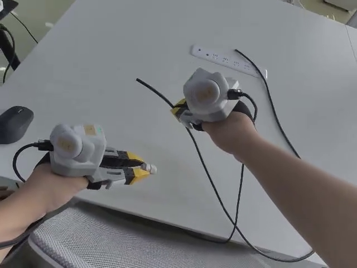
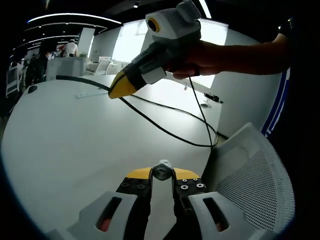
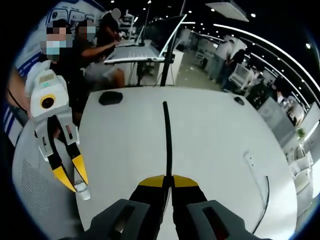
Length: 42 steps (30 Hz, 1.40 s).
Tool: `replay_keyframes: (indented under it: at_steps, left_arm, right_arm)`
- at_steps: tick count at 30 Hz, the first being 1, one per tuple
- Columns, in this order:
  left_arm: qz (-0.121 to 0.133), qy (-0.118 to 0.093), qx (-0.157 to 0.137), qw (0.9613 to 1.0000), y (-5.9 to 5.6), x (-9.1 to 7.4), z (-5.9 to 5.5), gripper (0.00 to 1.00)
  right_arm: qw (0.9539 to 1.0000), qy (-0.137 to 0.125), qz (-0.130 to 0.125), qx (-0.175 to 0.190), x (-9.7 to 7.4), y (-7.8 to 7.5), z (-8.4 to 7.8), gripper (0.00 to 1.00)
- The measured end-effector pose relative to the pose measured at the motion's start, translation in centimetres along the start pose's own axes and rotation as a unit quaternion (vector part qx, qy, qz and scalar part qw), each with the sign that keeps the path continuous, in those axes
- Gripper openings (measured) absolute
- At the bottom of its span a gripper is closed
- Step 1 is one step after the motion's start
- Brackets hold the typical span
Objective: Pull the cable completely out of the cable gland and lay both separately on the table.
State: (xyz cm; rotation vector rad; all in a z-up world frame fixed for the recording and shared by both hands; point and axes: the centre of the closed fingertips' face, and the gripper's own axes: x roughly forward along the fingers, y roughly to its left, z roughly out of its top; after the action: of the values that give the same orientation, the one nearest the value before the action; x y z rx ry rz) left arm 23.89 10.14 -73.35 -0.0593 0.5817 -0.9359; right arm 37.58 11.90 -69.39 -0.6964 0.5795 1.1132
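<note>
The head view looks down closely on the smooth white table [image 1: 111,50]. Both gripper views skim it, facing each other: grey, yellow-tipped right hand-held gripper [image 2: 117,90] at 12 o'clock, matching left hand-held gripper [image 3: 75,184] at 9 o'clock.

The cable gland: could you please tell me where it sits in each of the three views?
Head view: gland at the left gripper's tips, lower left.
Left gripper view: gland bottom centre, between that gripper's jaws.
Right gripper view: gland lower left, at the left gripper's tips.
Shared landmark: the black cable held by the right gripper.
</note>
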Motion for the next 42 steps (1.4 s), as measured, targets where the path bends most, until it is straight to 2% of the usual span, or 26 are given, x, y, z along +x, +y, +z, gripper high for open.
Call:
replay_keyframes:
  at_steps: [7,10,13,18,20,23,27,28,30,32,36,40,42]
  left_arm:
    - [0.0,-0.001,0.003,1.0,0.5,-0.1,-0.9,0.15]
    - [0.0,-0.001,0.004,1.0,1.0,-0.1,-1.6,0.15]
    - [0.001,0.001,0.002,1.0,1.3,-0.1,-2.2,0.15]
    - [0.009,0.001,-0.009,0.9999,2.1,0.2,-3.3,0.15]
    - [0.009,0.003,-0.024,0.9997,2.5,0.5,-3.9,0.16]
    - [0.022,0.009,-0.035,0.9991,3.3,0.7,-4.7,0.16]
    - [0.035,0.013,-0.04,0.9985,4.2,0.9,-5.2,0.16]
    - [0.039,0.02,-0.036,0.9984,4.4,0.9,-5.6,0.16]
    - [0.045,0.028,-0.03,0.9982,4.8,1.0,-6.0,0.16]
    - [0.045,0.02,-0.035,0.9982,4.9,1.1,-5.8,0.16]
    - [0.045,0.019,-0.037,0.9981,5.1,1.4,-5.8,0.16]
    - [0.046,0.027,-0.032,0.998,5.1,1.5,-6.0,0.16]
    - [0.049,0.036,-0.02,0.998,5.1,1.5,-6.0,0.16]
  right_arm:
    - [0.9987,0.007,0.027,-0.042,2.4,1.9,1.3,0.0]
    - [0.9973,0.009,0.046,-0.057,4.0,3.1,1.2,0.0]
    - [0.9948,0.022,0.063,-0.077,5.6,4.3,0.6,0.0]
    - [0.9916,0.03,0.081,-0.096,7.4,5.5,-0.3,0.0]
    - [0.9903,0.036,0.081,-0.107,8.0,5.9,-0.7,0.0]
    - [0.9896,0.042,0.084,-0.11,8.8,6.6,-0.9,0.0]
    - [0.987,0.055,0.094,-0.118,10.0,7.3,-1.8,0.0]
    - [0.9872,0.063,0.091,-0.115,10.2,7.2,-2.1,0.0]
    - [0.9883,0.06,0.091,-0.106,10.6,7.3,-2.3,0.0]
    - [0.9885,0.06,0.095,-0.101,10.9,7.5,-2.5,0.0]
    - [0.9887,0.062,0.097,-0.096,11.3,7.6,-2.8,0.0]
    - [0.9892,0.062,0.101,-0.086,11.6,7.8,-3.0,0.0]
    - [0.9892,0.06,0.102,-0.086,11.7,7.9,-3.1,0.0]
